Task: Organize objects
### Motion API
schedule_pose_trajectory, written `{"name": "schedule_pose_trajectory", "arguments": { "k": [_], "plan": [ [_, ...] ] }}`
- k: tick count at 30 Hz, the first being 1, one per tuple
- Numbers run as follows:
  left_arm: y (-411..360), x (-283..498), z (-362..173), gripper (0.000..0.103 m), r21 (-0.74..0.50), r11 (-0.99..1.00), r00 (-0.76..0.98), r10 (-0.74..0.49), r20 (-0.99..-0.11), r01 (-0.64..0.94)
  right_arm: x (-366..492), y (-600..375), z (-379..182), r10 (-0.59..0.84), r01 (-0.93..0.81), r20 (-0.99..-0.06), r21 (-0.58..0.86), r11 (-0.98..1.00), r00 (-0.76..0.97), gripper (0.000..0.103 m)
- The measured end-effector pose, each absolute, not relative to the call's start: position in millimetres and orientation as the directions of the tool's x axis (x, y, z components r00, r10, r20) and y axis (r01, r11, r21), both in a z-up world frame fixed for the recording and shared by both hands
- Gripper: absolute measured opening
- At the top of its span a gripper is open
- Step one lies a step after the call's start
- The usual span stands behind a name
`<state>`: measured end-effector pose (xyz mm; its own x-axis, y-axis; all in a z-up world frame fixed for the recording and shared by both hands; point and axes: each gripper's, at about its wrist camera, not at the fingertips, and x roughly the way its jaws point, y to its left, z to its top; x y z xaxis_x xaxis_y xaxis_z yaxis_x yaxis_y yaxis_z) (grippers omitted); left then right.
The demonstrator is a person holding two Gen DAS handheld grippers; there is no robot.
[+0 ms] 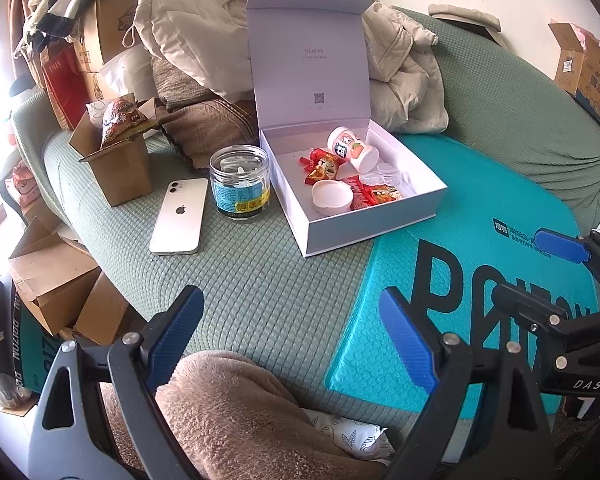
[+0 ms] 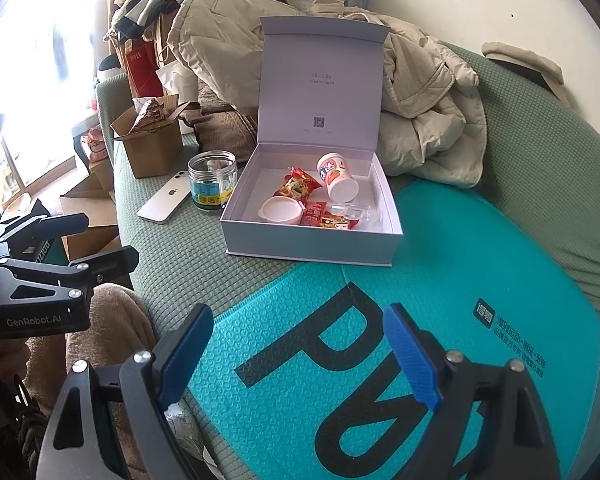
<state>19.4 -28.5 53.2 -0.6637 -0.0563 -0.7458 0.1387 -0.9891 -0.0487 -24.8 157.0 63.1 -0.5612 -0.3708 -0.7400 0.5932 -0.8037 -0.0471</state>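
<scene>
Left gripper (image 1: 290,340) and right gripper (image 2: 300,354) nearest, both released, empty, hovering over sofa; white gift box (image 1: 374,216) ahead, lid propped open for loading, already holding snack packets (image 1: 322,164), cup (image 1: 352,148); glass jar (image 1: 240,182), phone (image 1: 178,216) outside, beside box.

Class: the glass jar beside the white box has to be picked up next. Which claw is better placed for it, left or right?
Probably left. The glass jar lies nearly straight ahead of the open left claw; from the right claw it sits far left, beyond the white box.

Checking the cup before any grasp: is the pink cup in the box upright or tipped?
Tipped. The cup lies on its side in the white box, its printed wall facing up and one round end toward the camera.
</scene>
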Motion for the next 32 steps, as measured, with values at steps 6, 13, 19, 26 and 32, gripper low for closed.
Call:
{"name": "schedule_pose_trajectory", "arguments": {
  "k": [6,13,19,26,32],
  "plan": [
    [-27,19,57,0.089,-0.042,-0.990,-0.662,-0.057,-0.748,0.133,-27,158,63,-0.371,0.591,-0.741,-0.043,-0.806,-0.559,0.088],
    [-25,15,58,0.089,-0.032,-0.992,-0.654,-0.056,-0.754,0.122,-30,161,62,-0.373,0.584,-0.738,-0.034,-0.811,-0.561,0.088],
    [-23,11,58,0.089,-0.024,-0.993,-0.653,-0.060,-0.755,0.119,-34,162,62,-0.376,0.586,-0.740,-0.031,-0.810,-0.558,0.088],
    [-22,7,58,0.089,-0.017,-0.993,-0.656,-0.063,-0.752,0.114,-40,163,59,-0.378,0.587,-0.743,-0.025,-0.809,-0.553,0.088],
    [-17,2,54,0.089,-0.006,-0.995,-0.649,-0.061,-0.758,0.100,-43,166,52,-0.375,0.579,-0.747,-0.016,-0.815,-0.549,0.088]
  ]
}}
